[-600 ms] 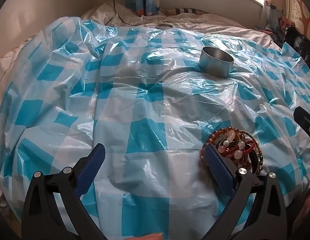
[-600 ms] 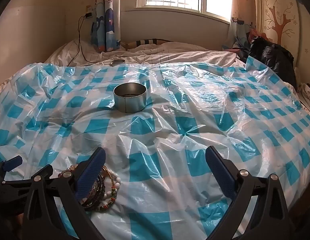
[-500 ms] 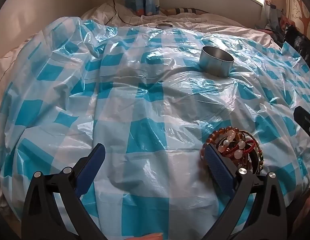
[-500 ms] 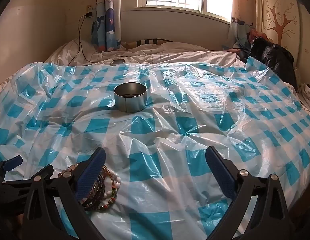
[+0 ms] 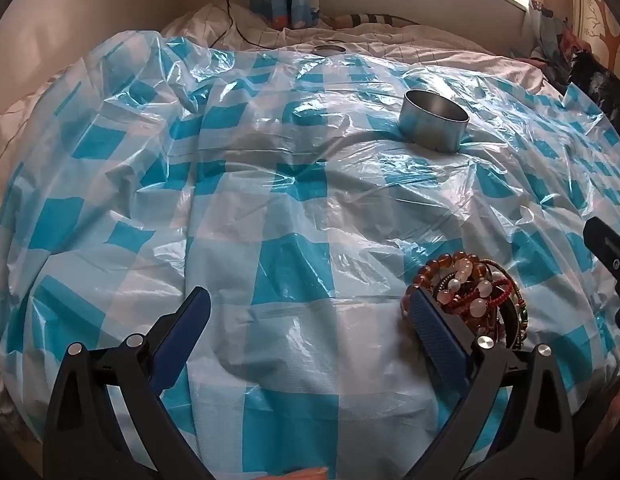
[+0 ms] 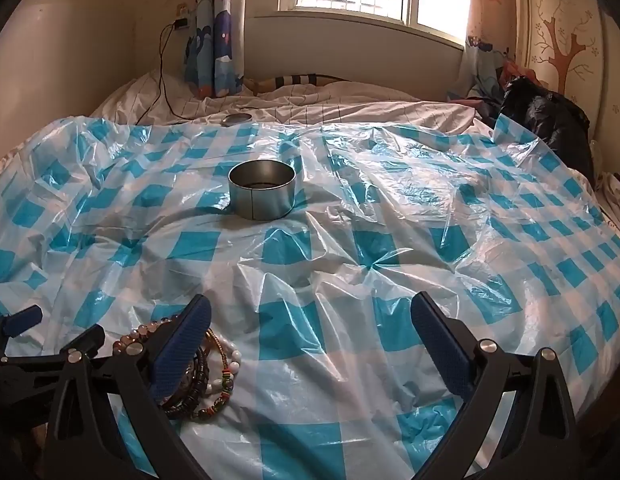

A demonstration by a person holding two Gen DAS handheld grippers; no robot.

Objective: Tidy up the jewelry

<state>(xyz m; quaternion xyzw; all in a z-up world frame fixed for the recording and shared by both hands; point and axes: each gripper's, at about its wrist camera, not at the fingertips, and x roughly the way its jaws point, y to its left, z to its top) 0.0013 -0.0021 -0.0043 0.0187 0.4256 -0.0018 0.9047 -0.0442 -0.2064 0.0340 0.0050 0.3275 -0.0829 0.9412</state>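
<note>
A pile of bead bracelets (image 5: 470,292) lies on the blue-and-white checked plastic sheet (image 5: 289,264), partly behind my left gripper's right finger. In the right wrist view the pile (image 6: 213,376) sits by my right gripper's left finger. A round metal tin (image 5: 434,126) stands open farther back; it also shows in the right wrist view (image 6: 262,194). My left gripper (image 5: 307,322) is open and empty, with the pile just right of it. My right gripper (image 6: 310,326) is open and empty, with the pile just left of it.
The sheet covers a bed. A round metal lid (image 6: 235,119) lies on the white bedding beyond the sheet. A cable (image 6: 163,80) hangs down the wall at the back left. A black bag (image 6: 546,120) lies at the right. The left gripper's frame (image 6: 29,344) shows at the right view's lower left.
</note>
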